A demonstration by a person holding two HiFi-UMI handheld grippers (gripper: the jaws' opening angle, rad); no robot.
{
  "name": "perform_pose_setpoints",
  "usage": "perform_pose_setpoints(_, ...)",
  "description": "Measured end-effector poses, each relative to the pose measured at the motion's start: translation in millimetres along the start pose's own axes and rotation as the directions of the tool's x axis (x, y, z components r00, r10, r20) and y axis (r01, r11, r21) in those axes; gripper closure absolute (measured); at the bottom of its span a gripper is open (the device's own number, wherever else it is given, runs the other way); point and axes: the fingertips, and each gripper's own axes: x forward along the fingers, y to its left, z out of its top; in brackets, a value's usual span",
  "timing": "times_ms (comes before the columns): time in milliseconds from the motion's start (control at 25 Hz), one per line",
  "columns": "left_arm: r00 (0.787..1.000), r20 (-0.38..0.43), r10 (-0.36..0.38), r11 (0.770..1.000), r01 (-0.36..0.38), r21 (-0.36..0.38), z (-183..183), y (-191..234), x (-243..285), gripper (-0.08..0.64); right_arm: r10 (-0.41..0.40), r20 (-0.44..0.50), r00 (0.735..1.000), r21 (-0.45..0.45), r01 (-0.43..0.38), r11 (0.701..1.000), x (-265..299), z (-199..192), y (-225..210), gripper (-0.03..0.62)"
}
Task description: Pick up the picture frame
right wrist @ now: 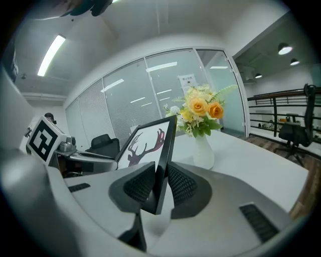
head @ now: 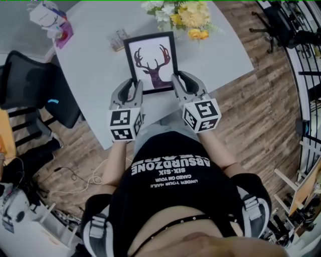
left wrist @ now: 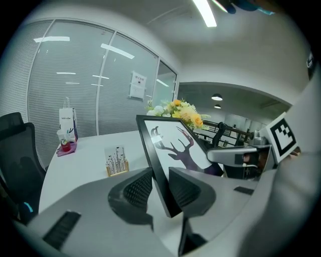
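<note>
Head view steeply down, 2 gripper views close, sharing picture frame [head: 152, 62]

Brightly and evenly lit from long white ceiling strip lights [left wrist: 204, 12], with only faint, soft shadows on the pale grey flat bench [head: 90, 75]. Strongly fisheye-bent in both gripper views, black at the rounded corners, blurred in the nearest foreground.

The picture frame [right wrist: 145, 143] is clamped by its edge between the pads of the right claw [right wrist: 160, 173]. A white vase [right wrist: 203, 152] of flowers is seen beyond it on the counter [right wrist: 256, 163].
</note>
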Motion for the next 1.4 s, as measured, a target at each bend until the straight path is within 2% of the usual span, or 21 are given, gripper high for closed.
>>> perform_pose_setpoints(480, 0.997, 0.083, -0.005, 1.000, 0.003, 0.029, 33, -12, -25, 0.449, 0.004, 0.070, 0.998, -0.002, -0.004, 1.000, -20, 27, 8, 0.502)
perform_pose_setpoints(1400, 0.996, 0.088, 0.009, 1.000, -0.010, 0.006, 33, -14, -32, 0.449, 0.026, 0.060, 0.998, 0.001, -0.026, 1.000, -24, 30, 11, 0.502)
